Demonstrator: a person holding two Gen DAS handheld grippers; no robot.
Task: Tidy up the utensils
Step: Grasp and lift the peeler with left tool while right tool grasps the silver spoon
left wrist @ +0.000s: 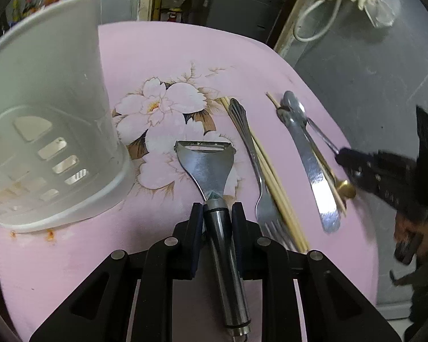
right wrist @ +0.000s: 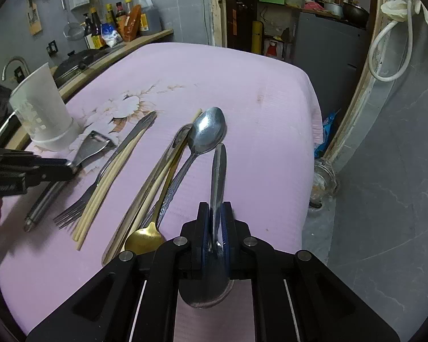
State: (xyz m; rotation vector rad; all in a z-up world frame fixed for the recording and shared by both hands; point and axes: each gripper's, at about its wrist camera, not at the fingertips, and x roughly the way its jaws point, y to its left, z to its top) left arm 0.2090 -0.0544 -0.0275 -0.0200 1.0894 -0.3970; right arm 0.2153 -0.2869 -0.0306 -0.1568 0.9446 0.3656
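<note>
Between the fingers of the left gripper [left wrist: 216,213] sits the dark handle of a metal peeler [left wrist: 211,171]. The two pads squeeze it from both sides, so the peeler is held tight. Its flat blade end sticks out past the fingertips, over the pink cloth.

The right gripper [right wrist: 216,213] is almost fully closed. Its blue pads pinch the thin handle of a steel spoon [right wrist: 219,176] standing on its edge. The spoon's bowl hangs just below the pads, near the camera.

Ahead and to the left of the left fingers stands a white plastic utensil holder [left wrist: 48,108]. It has slots in its bottom, and I see no utensils inside it.

To the right of the left fingers lie a fork [left wrist: 254,165] and a pair of wooden chopsticks [left wrist: 274,185], side by side and touching. Further right lies a table knife [left wrist: 314,168]. Just left of the right fingers lie a big steel spoon [right wrist: 205,134] and a gold spoon [right wrist: 145,238], bunched with one more chopstick.

Everything rests on a table with a pink cloth [right wrist: 228,85] that has white flowers on it. Behind it are a shelf with bottles [right wrist: 114,25], a grey wall and a white cord [right wrist: 391,45].
</note>
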